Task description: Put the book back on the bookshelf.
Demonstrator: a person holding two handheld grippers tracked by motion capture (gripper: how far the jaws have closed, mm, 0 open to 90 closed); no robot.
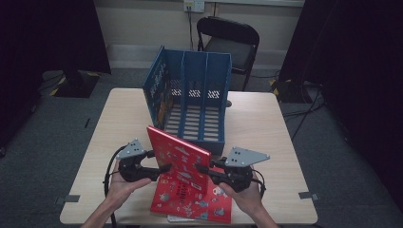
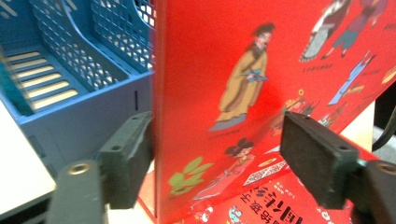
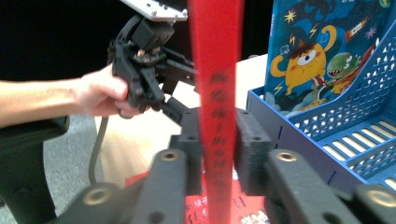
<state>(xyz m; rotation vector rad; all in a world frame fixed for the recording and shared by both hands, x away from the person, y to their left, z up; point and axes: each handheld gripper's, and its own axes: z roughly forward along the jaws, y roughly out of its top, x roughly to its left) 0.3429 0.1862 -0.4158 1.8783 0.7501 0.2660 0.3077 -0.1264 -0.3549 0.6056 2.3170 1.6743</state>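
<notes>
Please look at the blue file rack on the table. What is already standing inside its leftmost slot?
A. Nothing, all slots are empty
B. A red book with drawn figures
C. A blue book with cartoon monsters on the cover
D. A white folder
C: a blue book with cartoon monsters stands in the leftmost slot of the blue file rack, while the red book is upright outside it, held by the right gripper.

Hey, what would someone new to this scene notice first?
Probably the red book standing upright at the table's near middle, its spine clamped in the right claw. The left claw sits open around its other edge. Just behind stands a blue file rack with a cartoon-monster book.
</notes>
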